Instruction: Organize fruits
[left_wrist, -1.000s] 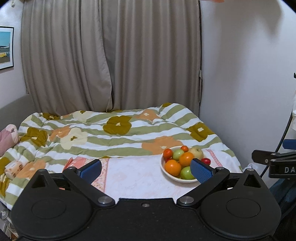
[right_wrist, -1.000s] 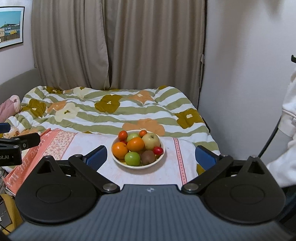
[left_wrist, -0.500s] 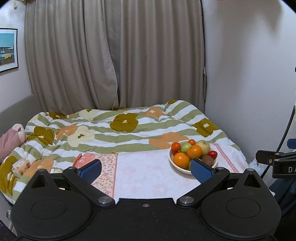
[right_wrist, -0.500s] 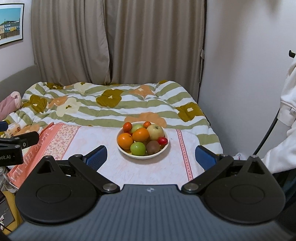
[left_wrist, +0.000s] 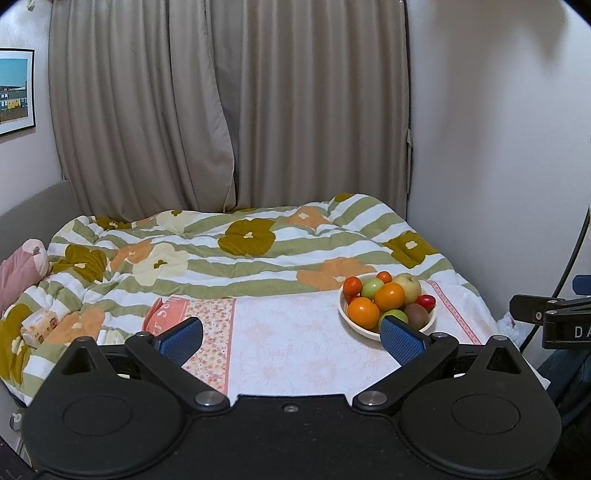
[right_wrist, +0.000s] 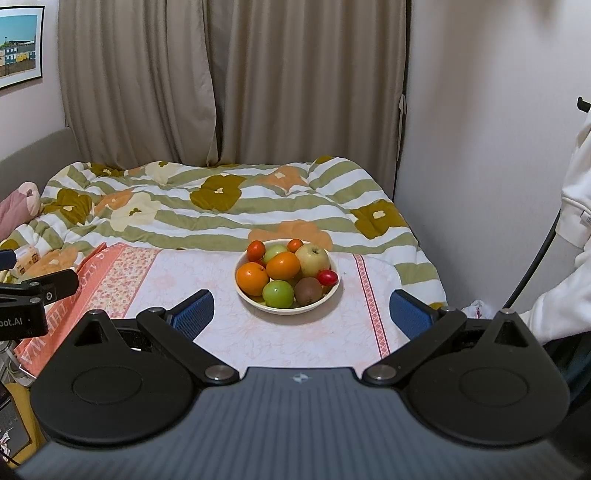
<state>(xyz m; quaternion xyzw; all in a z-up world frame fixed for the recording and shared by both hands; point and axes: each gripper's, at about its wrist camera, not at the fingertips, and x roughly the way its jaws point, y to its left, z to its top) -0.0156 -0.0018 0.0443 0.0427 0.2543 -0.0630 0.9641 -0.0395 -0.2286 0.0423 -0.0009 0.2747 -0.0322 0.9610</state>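
A pink floral cloth (right_wrist: 295, 332) covers the bed by beige curtains (right_wrist: 229, 81), carrying a fruit bowl (right_wrist: 287, 306); left gripper (left_wrist: 291, 334) and right gripper (right_wrist: 301, 312) both gape wide, empty

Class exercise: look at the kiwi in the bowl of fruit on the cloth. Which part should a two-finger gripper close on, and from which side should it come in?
Probably from above and the near side, with the open right gripper. The kiwi lies at the bowl's near rim; the green apple is close on its left and the small red fruit on its right, so the fingers should close front to back across its rounded middle, where there looks to be more room.
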